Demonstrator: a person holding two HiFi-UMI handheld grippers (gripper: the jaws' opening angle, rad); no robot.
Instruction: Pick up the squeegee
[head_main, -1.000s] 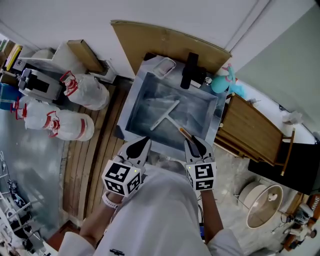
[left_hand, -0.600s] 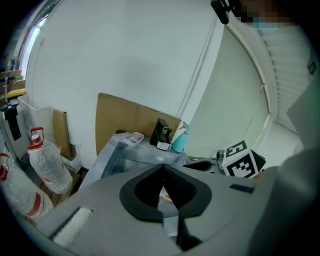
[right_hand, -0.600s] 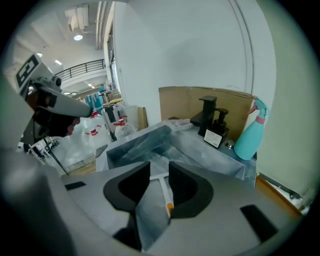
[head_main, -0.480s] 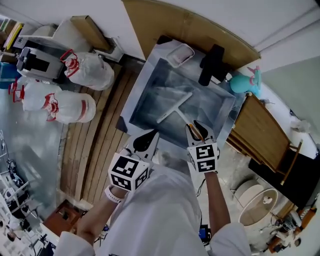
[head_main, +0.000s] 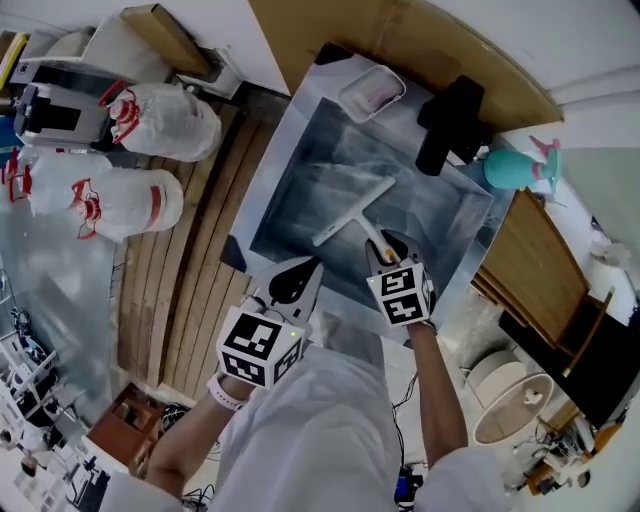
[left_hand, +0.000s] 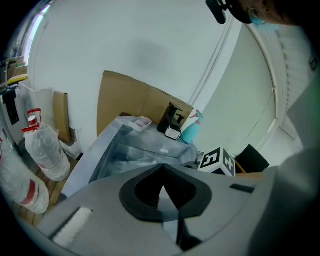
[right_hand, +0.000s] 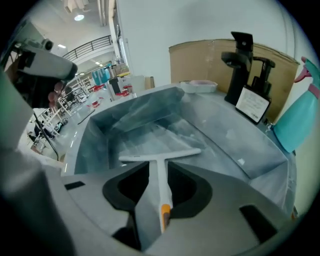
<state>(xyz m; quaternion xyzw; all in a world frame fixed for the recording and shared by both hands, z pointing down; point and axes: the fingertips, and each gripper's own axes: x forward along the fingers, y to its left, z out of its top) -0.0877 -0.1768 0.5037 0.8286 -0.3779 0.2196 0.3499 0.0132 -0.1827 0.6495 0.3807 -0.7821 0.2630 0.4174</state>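
Note:
A white T-shaped squeegee (head_main: 352, 212) with an orange handle end lies in the steel sink (head_main: 285, 140). In the right gripper view its blade (right_hand: 160, 156) lies crosswise just beyond the jaws, and the handle runs back between them. My right gripper (head_main: 385, 243) is over the sink's near side, and its jaws (right_hand: 159, 167) are shut on that handle. My left gripper (head_main: 305, 270) is at the sink's front rim and holds nothing. Its jaws (left_hand: 162, 169) are shut.
A black faucet (head_main: 450, 125) and a teal spray bottle (head_main: 515, 165) stand at the sink's far right. A small white tray (head_main: 372, 92) rests on the back rim before a cardboard sheet (head_main: 400, 30). White bags (head_main: 150, 120) lie left, over wooden slats (head_main: 190, 290).
My right gripper has moved forward into the sink along the squeegee's handle. The left gripper stays by the front rim. The head view has shifted, so the sink now sits more to the right.

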